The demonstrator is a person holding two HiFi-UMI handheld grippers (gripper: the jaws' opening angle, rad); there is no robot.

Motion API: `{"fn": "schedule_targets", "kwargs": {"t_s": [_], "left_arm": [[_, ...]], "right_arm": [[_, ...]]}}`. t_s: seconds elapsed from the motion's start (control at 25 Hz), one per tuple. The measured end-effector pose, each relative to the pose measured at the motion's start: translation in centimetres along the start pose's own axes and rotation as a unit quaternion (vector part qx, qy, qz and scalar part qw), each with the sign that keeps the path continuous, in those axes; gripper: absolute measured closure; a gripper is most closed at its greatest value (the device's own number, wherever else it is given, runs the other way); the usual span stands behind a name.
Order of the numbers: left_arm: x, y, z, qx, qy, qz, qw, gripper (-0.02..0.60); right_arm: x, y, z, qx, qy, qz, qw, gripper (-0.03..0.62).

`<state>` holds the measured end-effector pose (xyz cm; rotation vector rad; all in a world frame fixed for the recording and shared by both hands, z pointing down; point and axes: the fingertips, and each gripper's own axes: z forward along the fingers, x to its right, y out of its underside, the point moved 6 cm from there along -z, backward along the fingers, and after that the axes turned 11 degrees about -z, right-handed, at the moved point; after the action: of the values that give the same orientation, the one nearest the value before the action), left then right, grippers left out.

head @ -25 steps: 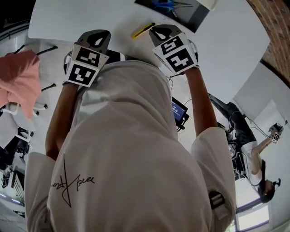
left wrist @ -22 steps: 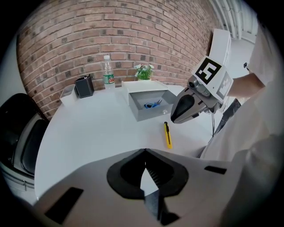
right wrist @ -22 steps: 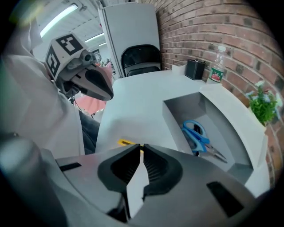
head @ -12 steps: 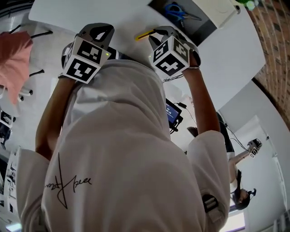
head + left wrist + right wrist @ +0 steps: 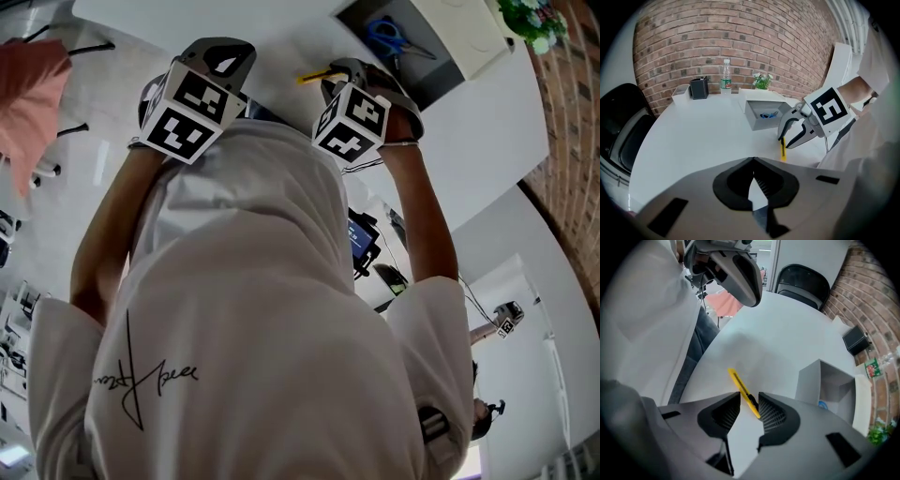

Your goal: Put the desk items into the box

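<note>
Here the right gripper [image 5: 749,398] is holding its ribbed grey jaws spread, one on either side of a slim yellow cutter [image 5: 742,386] lying flat on the smooth white table [image 5: 754,343] near the open white box [image 5: 825,380], outside it. The left gripper [image 5: 752,161] is hovering farther from the box, jaws pressed together, empty.

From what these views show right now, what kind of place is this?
Probably an office or meeting room: a large white table, a black office chair at its edge, and a black pen holder and a water bottle standing near the brick wall.
</note>
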<state>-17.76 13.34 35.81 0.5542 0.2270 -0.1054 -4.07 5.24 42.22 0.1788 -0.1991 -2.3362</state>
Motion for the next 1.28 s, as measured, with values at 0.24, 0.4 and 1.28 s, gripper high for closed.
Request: {"fn": "schedule_targets", "kwargs": {"t_s": [0.24, 0.4, 1.28], "left_arm": [[-0.16, -0.11, -0.17, -0.002, -0.008, 0.012, 0.9999, 0.575], [-0.31, -0.23, 0.13, -0.002, -0.006, 0.012, 0.9999, 0.575], [0.21, -0.35, 0.38, -0.002, 0.005, -0.001, 1.0, 0.575]], "right_arm": [[0.0, 0.04, 0.3, -0.003, -0.015, 0.001, 1.0, 0.459], [0.0, 0.17, 0.37, 0.003, -0.028, 0.025, 0.999, 0.484], [0.11, 0.37, 0.36, 0.008, -0.029, 0.073, 0.997, 0.513]]}}
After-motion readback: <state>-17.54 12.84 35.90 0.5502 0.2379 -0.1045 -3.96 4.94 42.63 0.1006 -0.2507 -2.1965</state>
